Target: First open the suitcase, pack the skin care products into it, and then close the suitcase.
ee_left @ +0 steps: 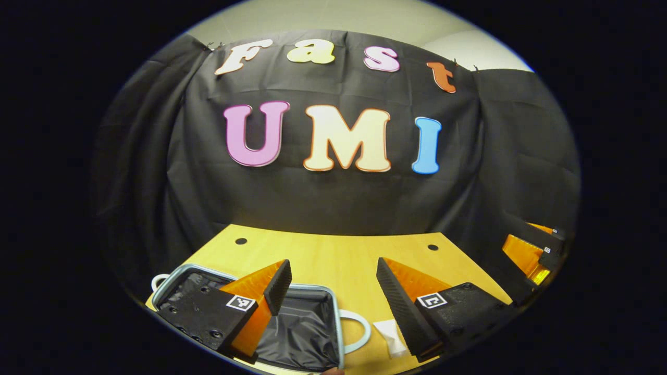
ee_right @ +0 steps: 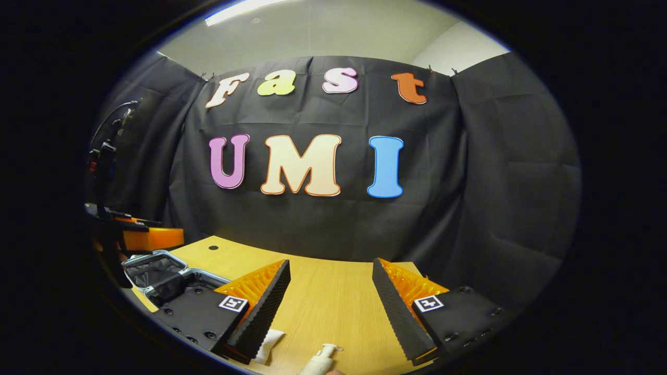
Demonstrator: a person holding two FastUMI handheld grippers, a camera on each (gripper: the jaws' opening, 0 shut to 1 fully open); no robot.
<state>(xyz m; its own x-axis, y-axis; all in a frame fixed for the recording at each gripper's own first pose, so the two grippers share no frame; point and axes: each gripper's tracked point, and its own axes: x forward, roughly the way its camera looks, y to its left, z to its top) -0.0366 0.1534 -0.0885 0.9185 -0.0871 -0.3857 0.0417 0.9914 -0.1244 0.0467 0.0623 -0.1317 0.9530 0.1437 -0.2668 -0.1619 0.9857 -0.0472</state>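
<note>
Left gripper (ee_left: 333, 289) jaws wide over open silver-rimmed suitcase with black lining (ee_left: 305, 333). Right gripper (ee_right: 331, 286) jaws wide, holding nothing; white pump skincare bottle (ee_right: 320, 360) just below on yellow wooden surface (ee_right: 323, 297), suitcase far left.

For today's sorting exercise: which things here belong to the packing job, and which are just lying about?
Job:
suitcase, lying open
pump bottle
white packet
left gripper, open
right gripper, open

Lying about:
table
stand at the booth's edge

Bare table (ee_right: 333, 291) ahead; open suitcase (ee_left: 307, 333) at left.
</note>
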